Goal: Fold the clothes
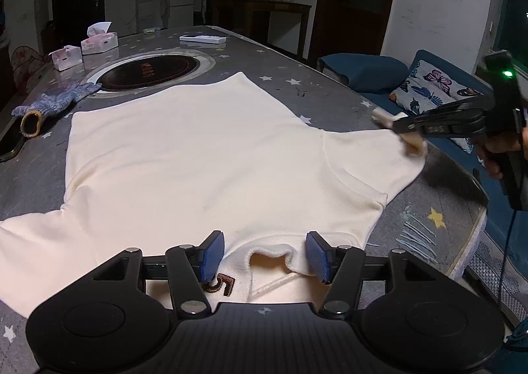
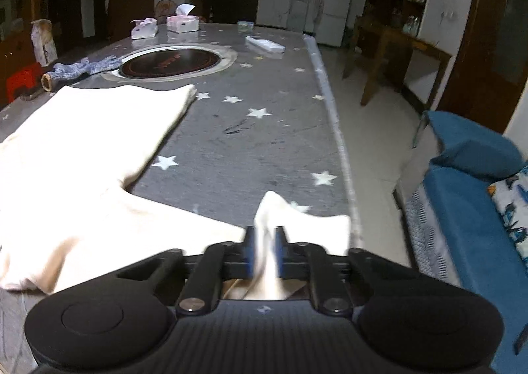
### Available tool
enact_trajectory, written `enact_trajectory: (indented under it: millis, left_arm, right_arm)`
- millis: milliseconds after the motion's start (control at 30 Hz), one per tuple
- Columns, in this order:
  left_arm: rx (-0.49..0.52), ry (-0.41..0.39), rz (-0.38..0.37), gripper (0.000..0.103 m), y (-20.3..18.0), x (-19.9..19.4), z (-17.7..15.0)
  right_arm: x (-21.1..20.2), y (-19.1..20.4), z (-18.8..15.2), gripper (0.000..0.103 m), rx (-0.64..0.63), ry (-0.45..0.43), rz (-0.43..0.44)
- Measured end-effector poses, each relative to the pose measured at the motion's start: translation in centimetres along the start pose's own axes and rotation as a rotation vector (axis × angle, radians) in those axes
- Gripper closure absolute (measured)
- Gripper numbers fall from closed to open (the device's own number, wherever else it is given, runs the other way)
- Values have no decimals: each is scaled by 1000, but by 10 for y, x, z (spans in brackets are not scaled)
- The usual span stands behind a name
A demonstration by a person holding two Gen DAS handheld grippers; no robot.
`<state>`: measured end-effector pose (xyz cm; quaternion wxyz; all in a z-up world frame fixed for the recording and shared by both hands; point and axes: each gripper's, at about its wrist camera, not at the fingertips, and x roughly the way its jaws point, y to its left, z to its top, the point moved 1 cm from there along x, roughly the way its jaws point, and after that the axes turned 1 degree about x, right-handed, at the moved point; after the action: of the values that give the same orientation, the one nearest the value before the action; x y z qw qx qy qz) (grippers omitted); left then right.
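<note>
A cream sweatshirt [image 1: 198,149] lies spread flat on the grey star-patterned table [image 1: 297,93], its neck toward me. My left gripper [image 1: 265,255] stands open just over the collar [image 1: 269,257], one blue pad on each side and neither pressing. A drawstring and a brown number patch show below it. My right gripper [image 2: 265,248] is shut on the end of the right sleeve [image 2: 297,219], bunching the cloth between its pads. In the left wrist view the right gripper [image 1: 401,126], in a person's hand, holds that sleeve [image 1: 379,156] lifted near the table's right edge.
A round black hob [image 1: 148,72] is set into the table beyond the shirt. A blue knit glove [image 1: 56,103] lies at the left, with tissue boxes [image 1: 99,41] and a white box [image 1: 203,39] farther back. A blue sofa with cushions [image 1: 429,90] stands right of the table.
</note>
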<state>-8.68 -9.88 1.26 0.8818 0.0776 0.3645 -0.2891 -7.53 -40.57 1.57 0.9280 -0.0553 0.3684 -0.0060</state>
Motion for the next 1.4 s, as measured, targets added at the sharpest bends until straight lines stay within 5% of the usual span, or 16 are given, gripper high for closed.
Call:
enact_trajectory:
  millis: [167, 333, 467, 600, 700, 800, 1033, 1400]
  left_arm:
    - [1, -3, -5, 43, 1, 0, -1]
    - [10, -2, -7, 41, 0, -1, -1]
    - [13, 0, -9, 41, -1, -3, -1]
    - [7, -3, -4, 41, -2, -3, -3]
    - [-1, -5, -1, 41, -2, -7, -5]
    - [-8, -9, -4, 41, 0, -14, -10]
    - [-9, -42, -35, 41, 2, -33, -14]
    - [-56, -46, -83, 43, 15, -50, -30]
  right_arm:
    - [-33, -18, -20, 101, 37, -57, -130]
    - [-41, -43, -53, 99, 159, 19, -206]
    - [-46, -53, -58, 94, 216, -5, -237]
    - [-45, -42, -46, 70, 201, -38, -126]
    - [-29, -30, -39, 69, 190, -14, -26]
    - [-16, -23, -34, 62, 161, -14, -30]
    - [-14, -8, -12, 61, 94, -18, 23]
    - [-25, 102, 23, 56, -192, -43, 446]
